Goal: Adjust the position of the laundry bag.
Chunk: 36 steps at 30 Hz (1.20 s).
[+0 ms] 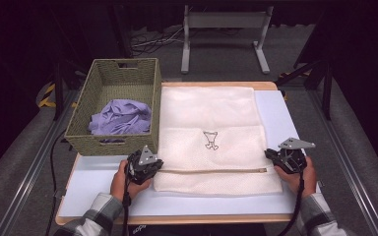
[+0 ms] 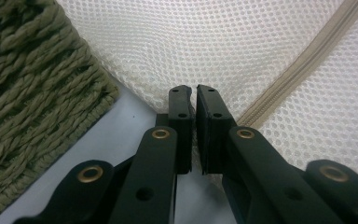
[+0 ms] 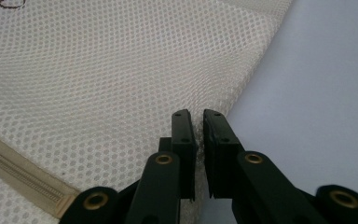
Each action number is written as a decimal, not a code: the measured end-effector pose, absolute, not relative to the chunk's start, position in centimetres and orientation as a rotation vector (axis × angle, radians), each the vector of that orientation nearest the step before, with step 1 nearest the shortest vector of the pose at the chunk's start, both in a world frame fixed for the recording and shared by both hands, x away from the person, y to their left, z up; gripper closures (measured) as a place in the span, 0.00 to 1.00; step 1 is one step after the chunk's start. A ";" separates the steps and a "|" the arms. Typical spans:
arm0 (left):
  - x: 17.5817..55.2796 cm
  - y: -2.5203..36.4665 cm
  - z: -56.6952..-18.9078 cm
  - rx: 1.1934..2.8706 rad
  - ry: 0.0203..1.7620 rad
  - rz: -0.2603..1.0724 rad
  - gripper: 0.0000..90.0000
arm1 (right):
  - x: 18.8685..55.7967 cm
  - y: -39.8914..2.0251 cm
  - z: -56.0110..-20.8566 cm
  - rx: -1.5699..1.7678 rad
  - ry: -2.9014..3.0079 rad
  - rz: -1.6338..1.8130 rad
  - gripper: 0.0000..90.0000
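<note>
High view: mesh bag (image 1: 211, 132) lies flat mid-tabletop, its left edge beside the woven basket (image 1: 113, 140) holding purple cloth (image 1: 120, 118). Left gripper (image 1: 153, 169) pinches the bag's left edge near the zipper (image 1: 211, 171). Right gripper (image 1: 270, 155) pinches its right edge.

I read the mesh bag (image 1: 211, 113) as off-white open-weave netting — matt, with a smooth beige zip tape (image 2: 307, 56). The basket (image 1: 78, 123) is rough twisted olive cord. My gripper jaws look matt black plastic with brass-coloured rivets. The tabletop (image 1: 103, 182) is smooth, pale, low-sheen.
</note>
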<state>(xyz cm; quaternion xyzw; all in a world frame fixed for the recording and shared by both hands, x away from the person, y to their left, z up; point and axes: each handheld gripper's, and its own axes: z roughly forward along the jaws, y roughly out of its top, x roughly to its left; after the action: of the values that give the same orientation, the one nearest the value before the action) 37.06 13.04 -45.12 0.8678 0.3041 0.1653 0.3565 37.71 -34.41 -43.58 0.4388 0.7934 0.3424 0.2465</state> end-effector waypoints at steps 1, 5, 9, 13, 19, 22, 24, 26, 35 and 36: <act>37.1 13.1 -45.1 2.240 0.788 0.425 0.95 | 37.8 -34.4 -43.6 1.197 2.164 0.928 0.92; 37.0 13.2 -45.0 2.234 0.775 0.428 0.92 | 37.8 -34.4 -43.6 1.181 2.165 0.923 0.88; 36.6 13.7 -44.6 2.215 0.747 0.435 0.87 | 37.4 -34.7 -43.4 1.191 2.146 0.960 0.82; 35.9 14.4 -44.2 2.195 0.733 0.454 0.79 | 36.5 -34.9 -42.9 1.178 2.141 0.984 0.76; 34.9 15.5 -44.0 2.182 0.700 0.465 0.60 | 34.2 -35.6 -42.5 1.154 2.172 1.012 0.65; 34.4 15.9 -44.0 2.178 0.692 0.457 0.54 | 33.4 -35.8 -42.6 1.168 2.174 1.020 0.58; 34.1 16.2 -44.1 2.173 0.712 0.452 0.47 | 32.8 -35.8 -42.6 1.161 2.178 1.029 0.53; 33.8 16.5 -44.1 2.169 0.717 0.433 0.44 | 32.3 -35.7 -42.7 1.152 2.180 1.026 0.50; 32.0 18.0 -44.4 2.128 0.784 0.417 0.24 | 31.0 -35.5 -43.1 1.146 2.187 0.999 0.39; 31.8 18.0 -44.4 2.121 0.790 0.418 0.22 | 30.9 -35.5 -43.1 1.149 2.186 0.993 0.39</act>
<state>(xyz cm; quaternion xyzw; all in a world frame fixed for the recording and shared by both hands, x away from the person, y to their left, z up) 31.84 18.05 -44.42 0.8414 0.3134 0.1657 0.4079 30.94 -35.54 -43.15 0.4192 0.7978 0.3625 0.2377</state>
